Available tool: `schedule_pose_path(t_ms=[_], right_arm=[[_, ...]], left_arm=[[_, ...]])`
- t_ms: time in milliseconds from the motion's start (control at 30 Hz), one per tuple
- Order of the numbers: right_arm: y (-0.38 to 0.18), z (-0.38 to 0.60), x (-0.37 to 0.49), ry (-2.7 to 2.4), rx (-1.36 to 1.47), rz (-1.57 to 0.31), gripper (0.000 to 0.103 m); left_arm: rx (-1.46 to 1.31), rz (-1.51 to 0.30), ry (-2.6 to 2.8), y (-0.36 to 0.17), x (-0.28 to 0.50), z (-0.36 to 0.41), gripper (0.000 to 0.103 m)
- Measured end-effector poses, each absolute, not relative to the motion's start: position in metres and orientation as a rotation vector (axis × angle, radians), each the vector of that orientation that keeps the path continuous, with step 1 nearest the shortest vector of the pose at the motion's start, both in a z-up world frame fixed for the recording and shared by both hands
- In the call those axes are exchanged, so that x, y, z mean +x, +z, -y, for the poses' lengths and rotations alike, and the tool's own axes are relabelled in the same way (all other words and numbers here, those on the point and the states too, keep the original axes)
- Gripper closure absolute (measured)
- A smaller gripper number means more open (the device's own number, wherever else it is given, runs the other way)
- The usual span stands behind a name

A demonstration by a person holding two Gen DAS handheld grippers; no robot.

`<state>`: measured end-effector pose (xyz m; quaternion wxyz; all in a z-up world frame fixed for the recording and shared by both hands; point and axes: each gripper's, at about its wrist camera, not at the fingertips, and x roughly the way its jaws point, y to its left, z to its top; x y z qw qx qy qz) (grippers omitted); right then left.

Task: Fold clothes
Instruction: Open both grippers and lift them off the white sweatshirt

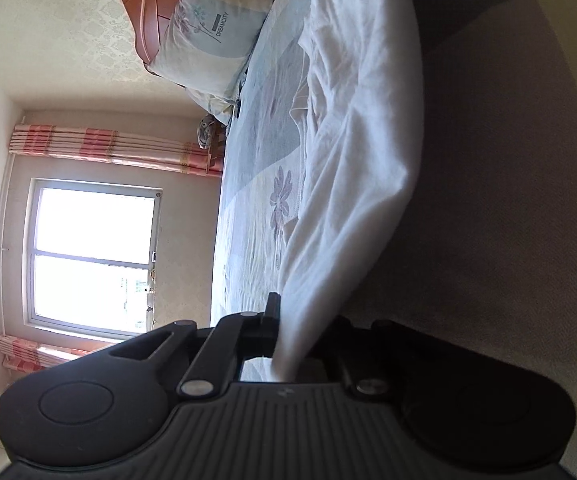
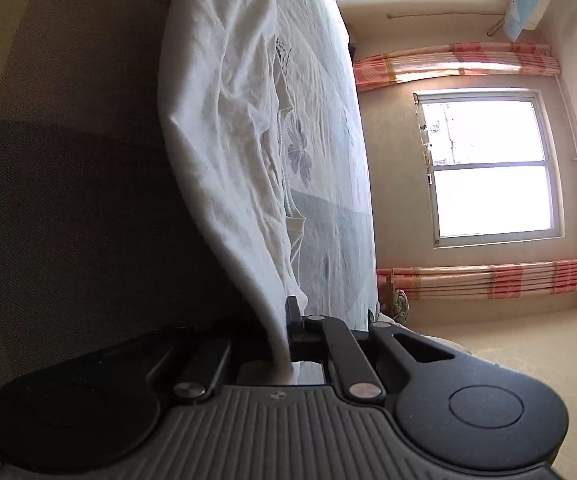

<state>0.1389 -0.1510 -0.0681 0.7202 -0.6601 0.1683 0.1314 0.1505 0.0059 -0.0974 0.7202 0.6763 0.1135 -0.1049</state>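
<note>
Left claw [image 1: 284, 332] and right claw [image 2: 284, 328] each clenching white garment [image 1: 352, 140] over bed [image 1: 256, 184]; pillow [image 1: 212, 36] showing left view only; window [image 2: 492, 164] lying beyond.

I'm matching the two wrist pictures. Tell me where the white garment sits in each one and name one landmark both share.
Left wrist: the white garment runs from top centre down into the left claw, right of the floral bedsheet.
Right wrist: it runs from top centre-left down into the right claw.
Shared landmark: the window.
</note>
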Motion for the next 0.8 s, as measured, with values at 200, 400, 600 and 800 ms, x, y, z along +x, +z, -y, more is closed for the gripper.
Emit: schedule_pose_path(t_ms=[200, 400, 600, 800], right_arm=[[-0.069, 0.148, 0.087, 0.312, -1.467, -0.425, 0.096], [-0.085, 0.143, 0.051, 0.3, -1.476, -0.468, 0.091], [-0.088, 0.163, 0.022, 0.297, -1.358, -0.6, 0.076], [-0.051, 0.19, 0.007, 0.202, -1.069, -0.623, 0.057]], left_arm=[[1.518, -0.242, -0.248, -0.112, 0.099, -0.01, 0.101], [1.577, -0.275, -0.251, -0.136, 0.058, -0.016, 0.091], [1.33, -0.445, -0.266, -0.107, 0.019, -0.044, 0.09], [1.173, -0.441, -0.245, -0.089, 0.013, -0.05, 0.053]])
